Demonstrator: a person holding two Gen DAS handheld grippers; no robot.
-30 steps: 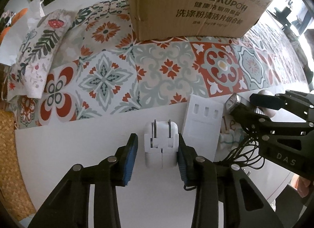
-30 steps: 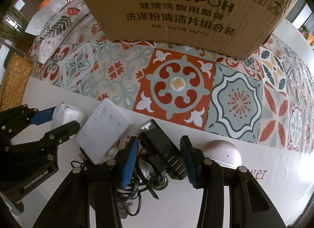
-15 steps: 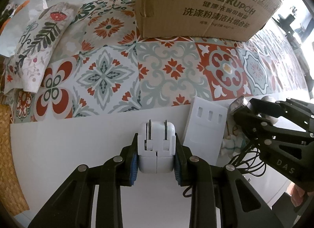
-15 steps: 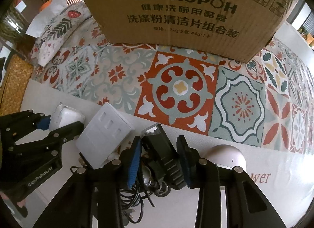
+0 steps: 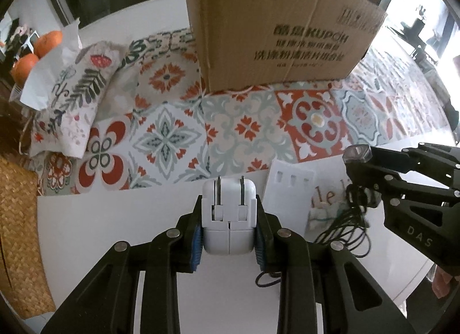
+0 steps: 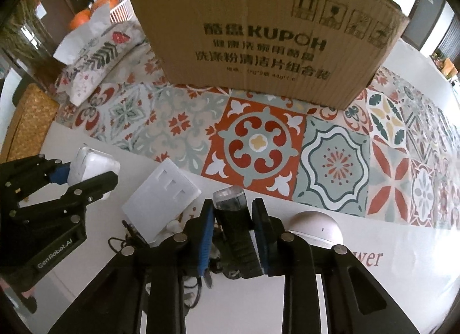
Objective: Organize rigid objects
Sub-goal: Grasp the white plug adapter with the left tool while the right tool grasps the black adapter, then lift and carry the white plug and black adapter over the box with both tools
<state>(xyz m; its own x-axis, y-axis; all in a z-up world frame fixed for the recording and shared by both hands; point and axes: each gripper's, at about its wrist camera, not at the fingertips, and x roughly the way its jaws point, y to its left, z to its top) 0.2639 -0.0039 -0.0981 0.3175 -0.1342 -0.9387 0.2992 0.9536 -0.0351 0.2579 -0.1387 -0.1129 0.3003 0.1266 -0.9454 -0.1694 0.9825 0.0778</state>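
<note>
Both hands are loaded at once here: the left gripper (image 5: 228, 236) has its fingers clamped on the flat sides of a white charger (image 5: 228, 219), its 2 prongs pointing forward and away from the pads, which looks like a sensible hold since the broad faces give the blue pads the most to bite on. The right gripper (image 6: 233, 233) is squeezed on a black flashlight (image 6: 234, 230), clear lens end sticking out ahead, gripped along its ribbed body. Both items appear lifted a little off the white counter (image 5: 100, 225), though how far clear I cannot tell. Straight ahead on the patterned runner (image 6: 258, 144) stands the cardboard box (image 6: 264, 32), most likely where these rigid things are headed. Left behind on the counter between the 2 grippers are a white plate with 3 slots (image 6: 162, 193), a tangle of black cable (image 5: 348, 230), and a white dome (image 6: 316, 227) just beside the right fingers. Watch that cable: it lies close under the flashlight and could snag.
</note>
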